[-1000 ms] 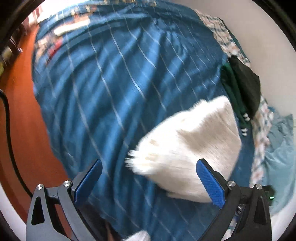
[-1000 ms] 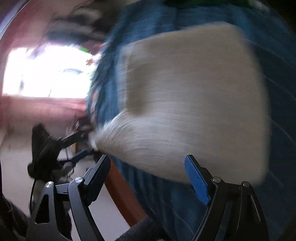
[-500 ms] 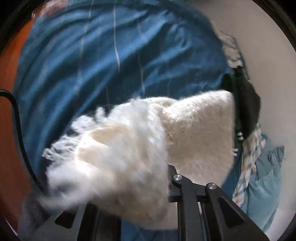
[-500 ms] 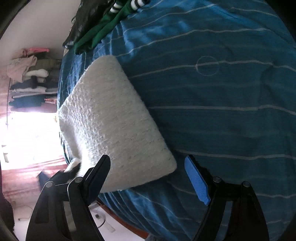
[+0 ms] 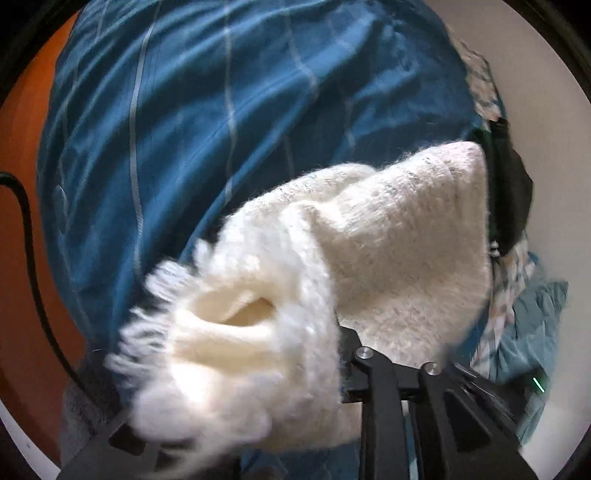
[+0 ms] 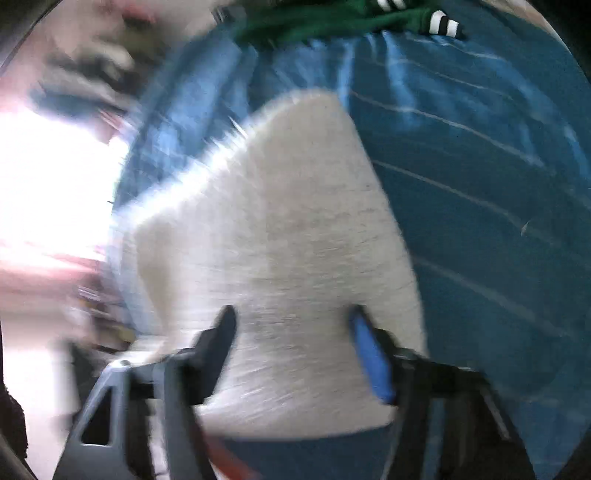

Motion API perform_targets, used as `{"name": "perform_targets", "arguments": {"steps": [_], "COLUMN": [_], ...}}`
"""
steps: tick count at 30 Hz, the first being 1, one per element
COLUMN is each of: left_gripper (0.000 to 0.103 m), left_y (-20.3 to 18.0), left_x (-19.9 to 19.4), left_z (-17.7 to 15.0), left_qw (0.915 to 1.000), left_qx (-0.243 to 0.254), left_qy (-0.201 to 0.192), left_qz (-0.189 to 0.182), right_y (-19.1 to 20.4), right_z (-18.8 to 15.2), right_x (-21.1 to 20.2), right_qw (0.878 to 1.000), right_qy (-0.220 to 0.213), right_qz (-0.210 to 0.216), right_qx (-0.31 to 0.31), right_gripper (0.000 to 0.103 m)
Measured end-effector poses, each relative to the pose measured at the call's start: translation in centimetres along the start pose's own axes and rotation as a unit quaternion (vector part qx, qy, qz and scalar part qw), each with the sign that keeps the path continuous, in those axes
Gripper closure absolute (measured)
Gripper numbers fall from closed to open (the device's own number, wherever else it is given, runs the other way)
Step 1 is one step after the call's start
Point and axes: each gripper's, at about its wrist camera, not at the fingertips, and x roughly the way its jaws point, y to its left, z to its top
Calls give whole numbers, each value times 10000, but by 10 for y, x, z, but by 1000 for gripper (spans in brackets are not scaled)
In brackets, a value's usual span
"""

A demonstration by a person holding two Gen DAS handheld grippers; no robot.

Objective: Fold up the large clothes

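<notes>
We find no readable text, label, brand or number in either view; the right wrist view is too blurred to make out any lettering

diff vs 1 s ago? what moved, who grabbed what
The left gripper, open beside the white knit a second ago, has shut on its fringed edge and lifted it toward the camera. The right gripper, still open, has swung in so that its fingers straddle the knit's near end; the view is blurred, so contact is unclear. Unchanged: the blue bedspread and the green garment at its far edge.
</notes>
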Motion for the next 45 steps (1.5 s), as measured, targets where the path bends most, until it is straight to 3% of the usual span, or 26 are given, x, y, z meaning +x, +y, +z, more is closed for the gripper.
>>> {"name": "perform_targets", "arguments": {"steps": [3,6,7,9,12,14,15,17,19,21,24,29,30,33,34,36,38,39,43,45], "left_gripper": [67,35,27,25,16,16,16,16,16,16,16,17,20,67,76,79,80,80,76,74], "left_y": [-4,-16,-23,-30,-53,-65,-70,-81,-96,-107,-123,-135,-136,-144,-147,-157,-159,-155,-119,-123], "left_x": [-22,-48,-64,-72,-74,-65,-60,-45,-24,-7,29,73,77,79,77,76,76,82,97,90], "left_z": [-2,-6,-6,-7,11,32,43,62,77,81,91,93,94,93,90,86,86,91,103,102], "left_qw": [9998,9959,9916,9816,9572,9480,9456,9429,9413,9444,9497,9478,9475,9431,9379,9246,9195,9213,9457,9471], "left_qx": [156,568,840,1265,2013,2321,2420,2642,2831,2939,2978,3092,3113,3297,3432,3743,3842,3799,3214,3178], "left_qy": [-49,-357,-589,-876,-1348,-1473,-1480,-1419,-1189,-861,-305,125,122,77,2,-149,-213,-212,-86,-95], "left_qz": [126,612,790,1131,1581,1604,1593,1451,1405,1197,918,771,723,431,504,700,800,797,483,438], "right_y": [-10,-5,-5,-2,12,20,22,27,37,35,14,-31,-38,-75,-80,-88,-94,-96,-96,-96], "right_z": [15,30,32,35,46,55,62,72,78,80,72,43,38,16,16,13,10,8,13,17], "right_x": [24,7,-4,-26,-26,-2,19,30,23,13,-8,-29,-31,-29,-24,-14,-12,-13,-10,-9], "right_qw": [9993,9987,9988,9977,9938,9956,9976,9981,9988,9980,9908,9894,9887,9834,9824,9806,9792,9785,9796,9800], "right_qy": [215,366,275,-2,-280,-236,-205,-453,-344,-180,-182,-290,-288,-227,-212,-202,-200,-208,-138,-84], "right_qz": [-102,-83,32,455,1032,874,597,301,246,462,1171,981,970,1009,1000,961,954,961,953,1011], "right_qx": [281,337,412,493,304,230,277,287,253,389,650,1029,1102,1492,1565,1695,1779,1814,1761,1711], "right_gripper": [47,46,46,46,46,46,44,36,23,22,22,22,22,22,22,22,22,22,22,22]}}
